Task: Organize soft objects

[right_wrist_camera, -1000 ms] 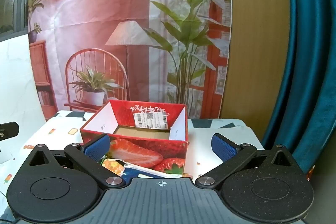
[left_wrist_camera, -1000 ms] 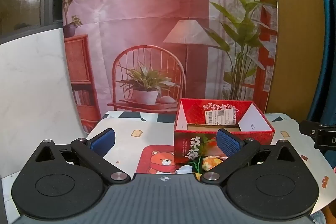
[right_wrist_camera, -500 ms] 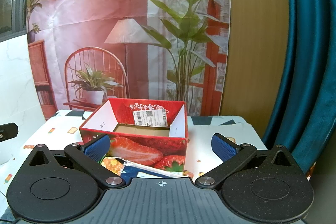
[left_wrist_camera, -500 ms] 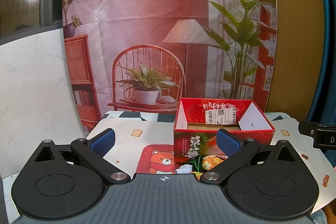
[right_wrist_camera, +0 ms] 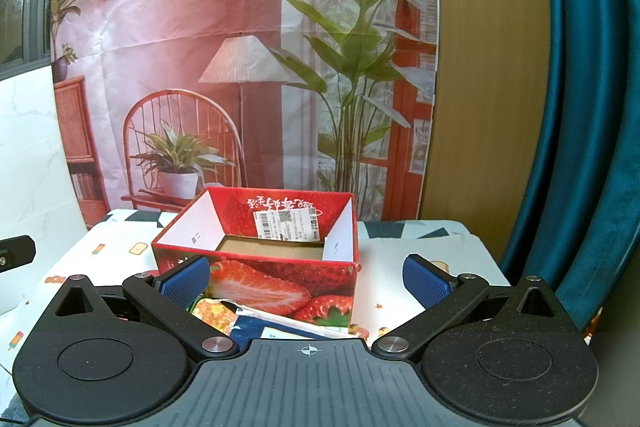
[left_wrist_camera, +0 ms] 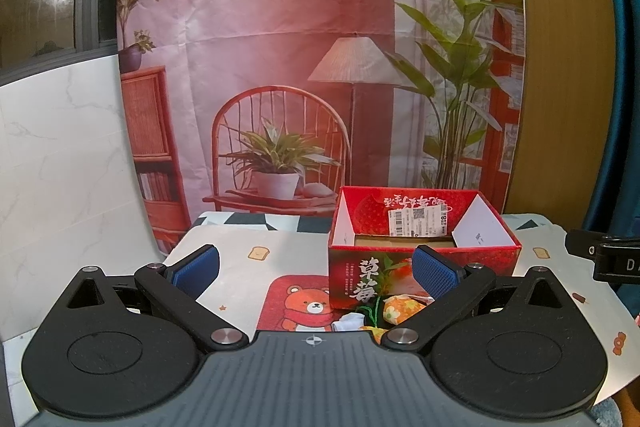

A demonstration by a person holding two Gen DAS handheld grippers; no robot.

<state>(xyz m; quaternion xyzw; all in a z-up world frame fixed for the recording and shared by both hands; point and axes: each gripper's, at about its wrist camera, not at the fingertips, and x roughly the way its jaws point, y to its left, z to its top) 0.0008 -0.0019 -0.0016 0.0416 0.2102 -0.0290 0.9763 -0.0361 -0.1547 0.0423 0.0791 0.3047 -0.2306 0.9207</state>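
An open red strawberry-print box [left_wrist_camera: 424, 247] stands on the table; it shows in the right wrist view [right_wrist_camera: 256, 259] too, and its bare cardboard floor holds nothing visible. In front of it lie soft items: an orange floral pouch [left_wrist_camera: 402, 309] and a small white cloth piece [left_wrist_camera: 348, 323] in the left wrist view, a yellow-orange patterned item [right_wrist_camera: 212, 317] and a dark blue packet [right_wrist_camera: 272, 329] in the right wrist view, partly hidden by the gripper bodies. My left gripper [left_wrist_camera: 316, 267] is open and empty, short of the box. My right gripper [right_wrist_camera: 306, 281] is open and empty above the items.
The table carries a patterned cloth [left_wrist_camera: 248, 267] with a red bear mat [left_wrist_camera: 300, 303]. A printed backdrop [left_wrist_camera: 300, 67] hangs behind, a white marble panel [left_wrist_camera: 60, 167] stands at the left, and a teal curtain [right_wrist_camera: 580, 147] hangs at the right. The other gripper's body [left_wrist_camera: 608, 259] shows at the right edge.
The right gripper has dropped and tilted slightly, so the box and packet appear a little higher and closer. The left view has barely shifted. Both grippers stay open.
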